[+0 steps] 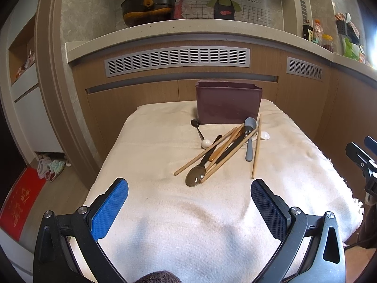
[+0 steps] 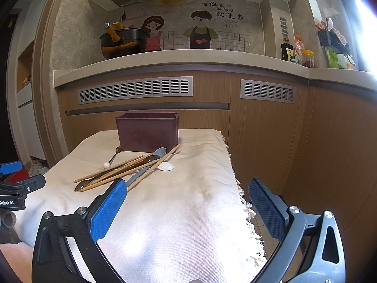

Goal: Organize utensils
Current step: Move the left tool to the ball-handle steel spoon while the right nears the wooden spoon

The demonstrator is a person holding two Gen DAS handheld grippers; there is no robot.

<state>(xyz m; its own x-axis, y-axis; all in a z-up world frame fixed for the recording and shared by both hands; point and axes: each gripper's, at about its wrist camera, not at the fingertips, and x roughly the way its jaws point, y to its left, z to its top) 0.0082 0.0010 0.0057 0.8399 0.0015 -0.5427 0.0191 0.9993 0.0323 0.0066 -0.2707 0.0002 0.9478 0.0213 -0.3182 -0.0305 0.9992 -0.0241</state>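
A maroon utensil box [image 1: 228, 105] [image 2: 148, 132] stands at the far end of a cream cloth [image 1: 188, 212] [image 2: 176, 212]. In front of it lies a crossed pile of wooden chopsticks [image 1: 207, 154] [image 2: 113, 169], a dark spoon [image 1: 195, 178], a grey-blue spoon [image 1: 249, 141] [image 2: 146, 165], a small black spoon with a white ball end [image 1: 200, 134] and a white ceramic spoon [image 2: 165, 165]. My left gripper [image 1: 188, 188] hovers open, near side of the pile. My right gripper [image 2: 187, 188] is open too, over the cloth's right part, the pile ahead to its left.
The cloth-covered table ends in a fringed edge [image 2: 245, 202] on the right, with wooden cabinets [image 2: 282, 141] close behind and beside it. A counter [image 1: 165, 33] above carries a black pot [image 1: 148, 8], bottles and jars [image 2: 299, 52]. A red mat [image 1: 21, 200] lies on the floor left.
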